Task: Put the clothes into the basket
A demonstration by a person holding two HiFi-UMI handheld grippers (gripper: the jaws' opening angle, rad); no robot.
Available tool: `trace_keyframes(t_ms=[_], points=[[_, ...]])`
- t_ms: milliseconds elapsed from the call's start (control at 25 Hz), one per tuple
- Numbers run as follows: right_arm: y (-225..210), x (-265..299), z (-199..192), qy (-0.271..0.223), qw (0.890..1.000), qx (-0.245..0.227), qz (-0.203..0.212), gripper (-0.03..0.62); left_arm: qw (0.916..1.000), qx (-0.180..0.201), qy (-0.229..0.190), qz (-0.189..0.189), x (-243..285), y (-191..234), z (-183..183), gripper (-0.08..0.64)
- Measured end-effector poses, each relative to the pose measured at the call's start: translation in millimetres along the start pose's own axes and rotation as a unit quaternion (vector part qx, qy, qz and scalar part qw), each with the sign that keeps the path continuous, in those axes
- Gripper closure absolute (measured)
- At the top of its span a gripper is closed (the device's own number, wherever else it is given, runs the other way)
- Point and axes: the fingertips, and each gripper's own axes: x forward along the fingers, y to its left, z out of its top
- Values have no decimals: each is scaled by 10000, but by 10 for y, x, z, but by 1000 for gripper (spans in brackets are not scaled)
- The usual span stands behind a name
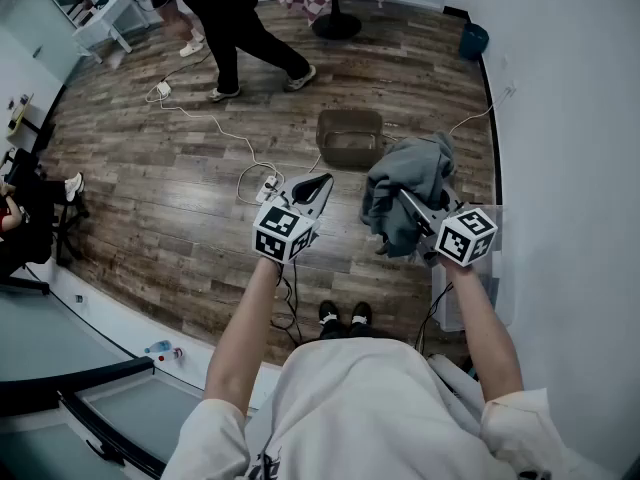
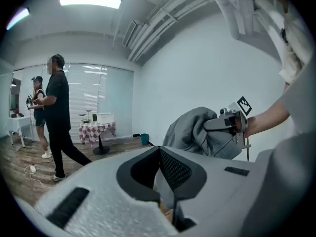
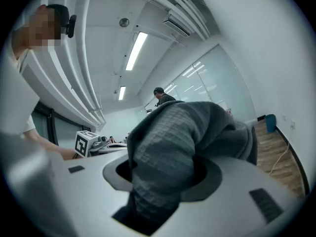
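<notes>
Currently right tongs [image 1: 408, 203] clamp the bunched grey waffle-knit garment [image 1: 410, 171] mid-air short of the brown rectangular basket [image 1: 349, 115], left tongs [image 1: 318, 184] together and empty; releasing early would likely drop it outside.

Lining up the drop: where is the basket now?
In the head view, the basket sits on the wooden floor ahead, just left of the grey garment held by the right gripper.

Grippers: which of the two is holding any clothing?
The right gripper, clamped on the grey garment; the left gripper holds nothing.
</notes>
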Motion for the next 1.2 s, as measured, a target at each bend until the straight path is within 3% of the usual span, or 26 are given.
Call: trace_keyframes(t_ms=[520, 720, 1080, 1200], points=[[-57, -43, 19, -76, 9998, 156, 118, 396, 9998, -18, 102, 141, -35, -67, -64, 547], [-83, -88, 91, -147, 9995, 170, 220, 396, 9974, 524, 444, 224, 47, -182, -195, 548], [-152, -208, 97, -6, 9997, -111, 199, 396, 9967, 424, 278, 641, -7, -103, -159, 548], [-207, -212, 97, 10, 9998, -131, 144, 396, 9971, 320, 35, 689, -85, -62, -116, 548]])
